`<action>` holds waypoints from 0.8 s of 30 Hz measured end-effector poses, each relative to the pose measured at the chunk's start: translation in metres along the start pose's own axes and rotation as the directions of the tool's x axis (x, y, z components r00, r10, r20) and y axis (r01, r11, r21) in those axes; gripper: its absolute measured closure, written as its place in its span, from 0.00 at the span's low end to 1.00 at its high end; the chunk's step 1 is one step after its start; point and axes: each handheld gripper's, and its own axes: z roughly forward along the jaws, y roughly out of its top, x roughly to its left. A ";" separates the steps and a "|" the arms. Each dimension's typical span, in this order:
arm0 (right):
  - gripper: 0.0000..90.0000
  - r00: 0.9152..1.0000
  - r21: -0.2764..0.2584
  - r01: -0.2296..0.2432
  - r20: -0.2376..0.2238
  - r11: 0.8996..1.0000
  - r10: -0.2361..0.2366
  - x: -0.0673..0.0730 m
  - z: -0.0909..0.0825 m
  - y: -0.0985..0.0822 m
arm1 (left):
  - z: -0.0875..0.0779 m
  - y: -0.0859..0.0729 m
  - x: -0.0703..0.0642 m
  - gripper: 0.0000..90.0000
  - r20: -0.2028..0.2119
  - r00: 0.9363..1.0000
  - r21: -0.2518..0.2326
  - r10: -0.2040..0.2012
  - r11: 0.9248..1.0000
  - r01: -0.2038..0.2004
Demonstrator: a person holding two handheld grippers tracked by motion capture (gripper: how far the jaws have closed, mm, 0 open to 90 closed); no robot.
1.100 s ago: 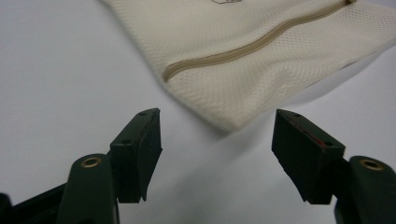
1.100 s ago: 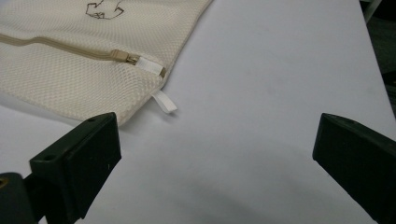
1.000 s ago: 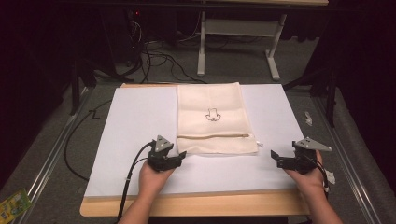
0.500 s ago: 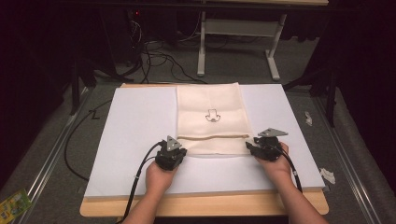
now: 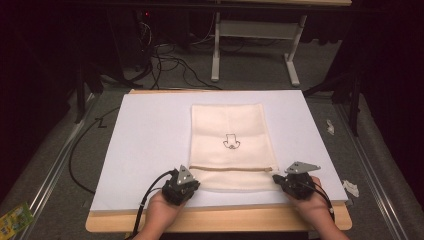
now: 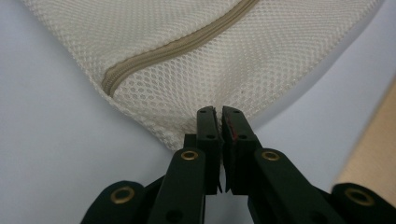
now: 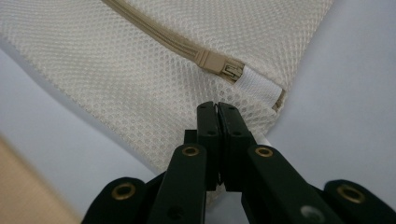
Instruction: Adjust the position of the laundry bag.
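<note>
Found the mesh bag lying flat and lengthwise on the white sheet, near end towards the wooden table edge, zip running across it just above that end. Gripped it at both near corners: left gripper with jaws drawn fully together on the netting at the left corner, just below the blind end of the zip; right gripper with jaws just closed on the netting at the right corner, a little below the zip pull. Seemed in both gripper views to have caught only a narrow bite of mesh at the very tips, so judged the hold thin rather than deep. Took the step in hand to be lifting or folding the near end away from the person. Called for keeping both grips tight and moving both hands together at one height and one pace, so as not to skew the bag or drag it across the sheet. Called also for keeping the near hem lightly taut between the grippers, without pulling outward hard enough to slip the mesh from the tips. Advised checking the right-hand bite first, being so close to the zip pull and the white tab beside it.
</note>
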 end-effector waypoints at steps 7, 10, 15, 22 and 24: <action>0.99 0.999 0.013 0.018 -0.029 1.000 -0.017 0.015 -0.016 -0.013 | -0.012 -0.008 -0.012 0.95 0.040 0.999 0.016 -0.001 1.000 0.000; 0.96 0.999 0.015 0.018 -0.034 1.000 -0.018 0.013 -0.015 -0.013 | -0.012 -0.008 -0.013 0.88 0.033 0.999 0.016 -0.004 1.000 0.004; 0.76 0.999 -0.071 -0.017 -0.046 0.997 0.014 0.006 -0.023 -0.010 | -0.021 -0.002 -0.005 0.65 0.004 0.999 -0.124 -0.032 0.992 0.032; 0.61 0.996 -0.123 -0.091 -0.036 0.988 0.087 -0.005 -0.020 -0.003 | -0.029 -0.007 0.023 0.44 -0.108 0.989 -0.243 -0.097 0.968 0.068; 0.59 0.995 -0.131 -0.098 -0.024 0.987 0.096 -0.008 -0.017 -0.001 | -0.029 -0.009 0.033 0.40 -0.124 0.985 -0.253 -0.117 0.964 0.082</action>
